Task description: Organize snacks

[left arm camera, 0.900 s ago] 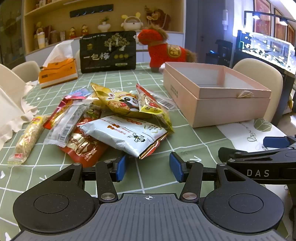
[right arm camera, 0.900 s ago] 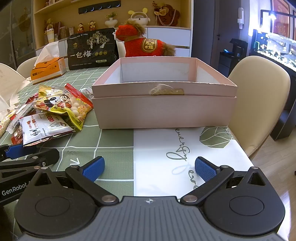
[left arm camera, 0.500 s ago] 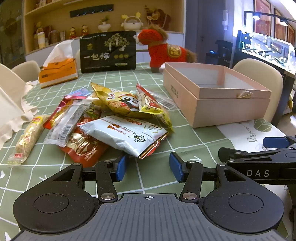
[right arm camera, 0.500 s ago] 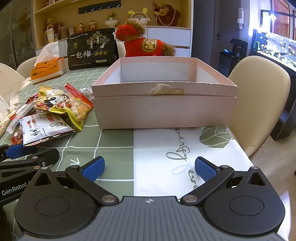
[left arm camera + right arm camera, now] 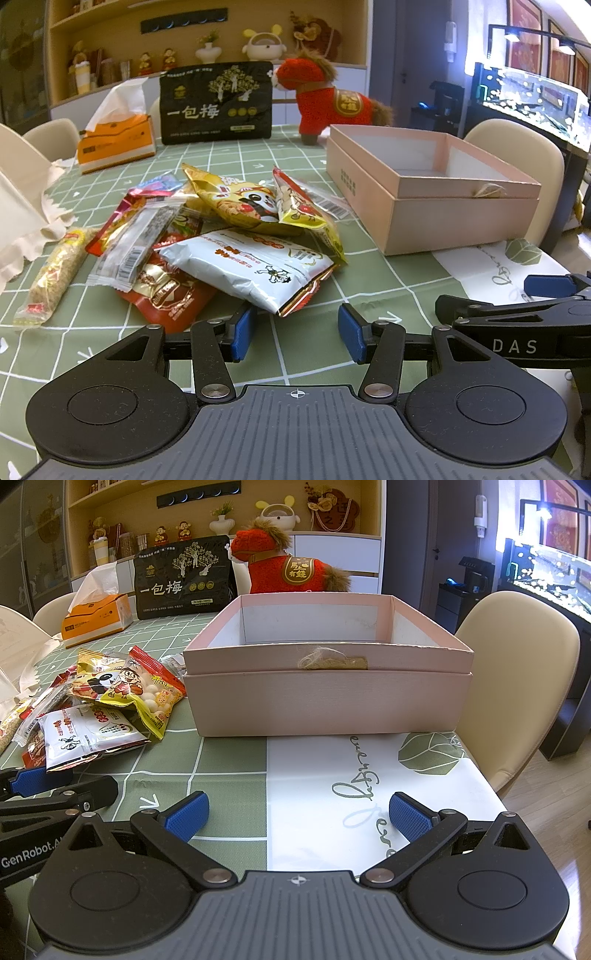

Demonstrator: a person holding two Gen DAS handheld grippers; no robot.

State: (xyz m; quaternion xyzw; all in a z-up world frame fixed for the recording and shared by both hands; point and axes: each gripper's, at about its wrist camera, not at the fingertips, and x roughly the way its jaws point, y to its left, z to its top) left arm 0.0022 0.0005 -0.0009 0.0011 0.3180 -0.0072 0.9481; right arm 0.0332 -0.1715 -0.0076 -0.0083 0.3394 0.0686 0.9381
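Note:
A heap of snack packets lies on the green checked tablecloth: a white packet [image 5: 255, 269] in front, a yellow panda packet [image 5: 240, 203], a yellow-red ball-snack packet [image 5: 299, 210], a red packet [image 5: 166, 295] and a sesame bar [image 5: 48, 277]. An open pink box [image 5: 436, 206] stands to their right, empty as far as I can see, and shows in the right wrist view [image 5: 328, 694]. My left gripper [image 5: 295, 332] is open and empty just before the white packet. My right gripper [image 5: 297, 814] is open and empty in front of the box.
At the back stand an orange tissue box [image 5: 114, 144], a black plum bag [image 5: 218, 103] and a red plush horse [image 5: 328, 99]. Cream chairs [image 5: 517, 679] flank the table. White cloth [image 5: 22, 206] lies at the left. The table's right edge [image 5: 484, 771] is near.

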